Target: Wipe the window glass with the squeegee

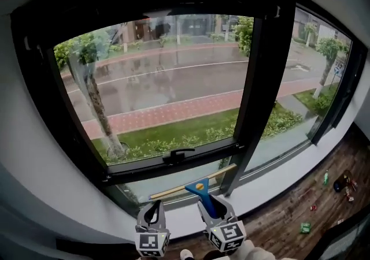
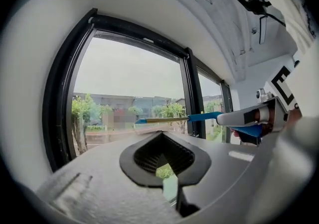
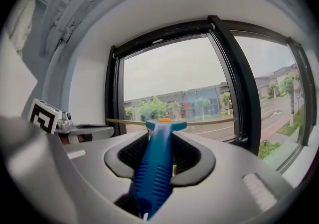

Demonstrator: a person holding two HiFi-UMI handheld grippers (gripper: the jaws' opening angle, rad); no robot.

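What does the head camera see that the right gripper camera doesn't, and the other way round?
Only the head view shows the wooden floor with little things scattered on it, and the black window handle. Only the right gripper view shows the grey sky and, close up, the ribs on the blue handle of the squeegee clamped in the right gripper. Both show the squeegee, the left gripper beside it and the black window frame.

Grey left gripper [image 1: 152, 211], grey right gripper [image 1: 211, 203], black-lined fingers [image 2: 130, 161], black-and-white marker cubes [image 1: 152, 244]
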